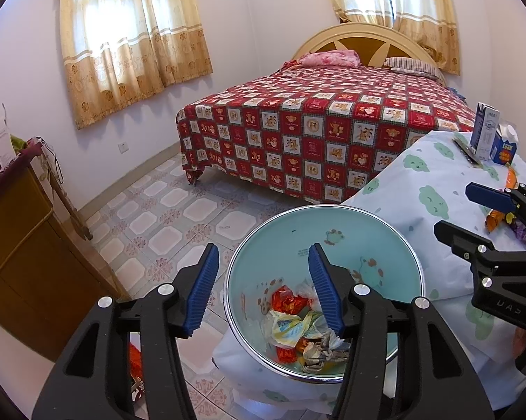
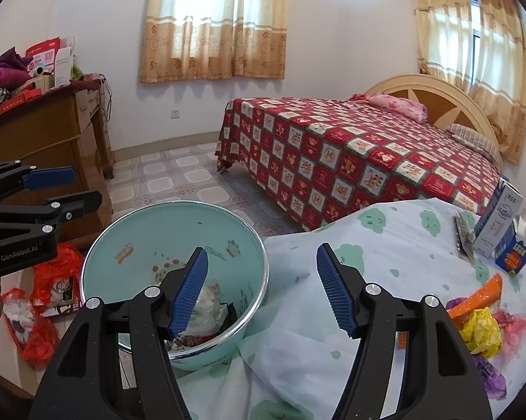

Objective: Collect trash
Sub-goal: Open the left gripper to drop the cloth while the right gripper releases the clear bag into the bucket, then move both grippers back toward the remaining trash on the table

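A mint-green bin (image 1: 332,238) with a chrome rim stands beside the cloth-covered table (image 1: 420,182). It holds crumpled wrappers and plastic (image 1: 297,325). My left gripper (image 1: 263,248) hangs over the bin's left side, open, with nothing between its fingers. My right gripper (image 2: 263,248) hovers over the bin's right rim and the table edge, open and empty. Each gripper shows in the other's view: the right (image 1: 451,207), the left (image 2: 87,185). On the table to the right lie a yellow crumpled wrapper (image 2: 481,329), an orange wrapper (image 2: 479,297), pink plastic (image 2: 518,322) and a purple wrapper (image 2: 490,374).
A tall white-blue carton (image 2: 497,224), a small blue carton (image 2: 513,255) and a dark strip wrapper (image 2: 464,238) stand farther back on the table. Red plastic bags (image 2: 53,269) lie on the floor left of the bin, by a wooden cabinet (image 2: 53,133). A bed (image 2: 350,161) is behind.
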